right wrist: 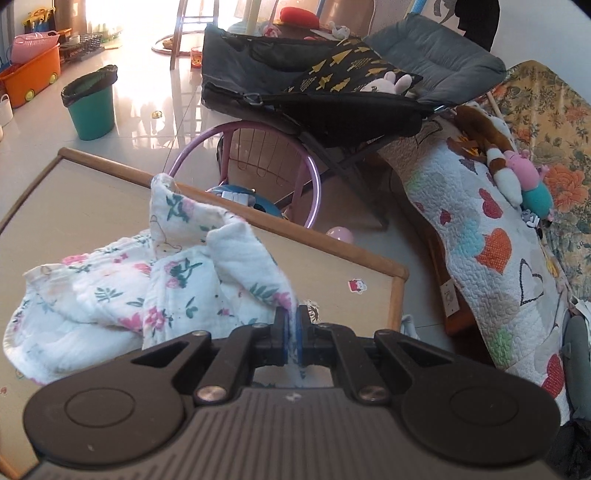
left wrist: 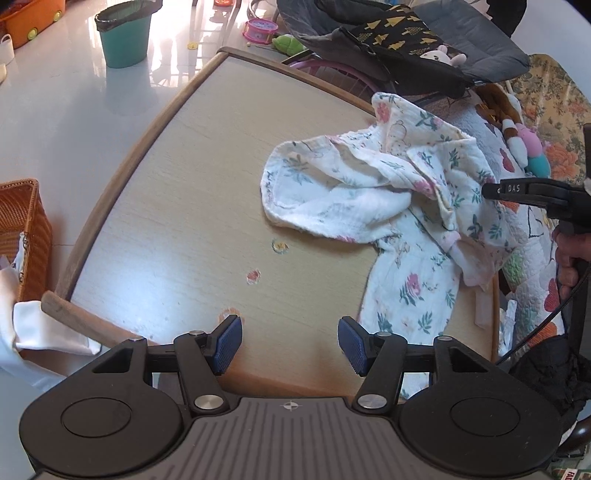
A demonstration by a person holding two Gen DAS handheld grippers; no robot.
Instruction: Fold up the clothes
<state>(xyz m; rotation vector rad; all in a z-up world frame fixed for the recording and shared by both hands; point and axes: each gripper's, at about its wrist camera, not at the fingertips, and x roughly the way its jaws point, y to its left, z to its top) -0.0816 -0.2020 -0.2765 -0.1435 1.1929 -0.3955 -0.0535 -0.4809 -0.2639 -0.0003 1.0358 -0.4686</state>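
Overhead, from the left wrist view, a floral garment [left wrist: 402, 206] lies crumpled on the right half of the wooden surface [left wrist: 177, 192], one edge spilling over its right rim. Beyond the far rim sit a teal bin [left wrist: 123, 35] lined with a black bag and a dark padded chair [left wrist: 406, 48] carrying a small plush toy. At left, a wicker basket [left wrist: 26, 236] holds white cloth. The left tool [left wrist: 290, 343] hovers low over the near edge, its blue pads apart with nothing between them. At right, a hand [left wrist: 567, 258] grips the handle of the right tool [left wrist: 491, 190], whose tip is buried in the fabric.

Seen from the right wrist view, the right tool [right wrist: 291, 325] is clamped on a fold of the garment [right wrist: 122, 291], lifting it into a ridge above the surface [right wrist: 74, 199]. A quilt [right wrist: 491, 258] with hearts drapes at right, and a pink hoop [right wrist: 258, 166] stands behind the far rim.
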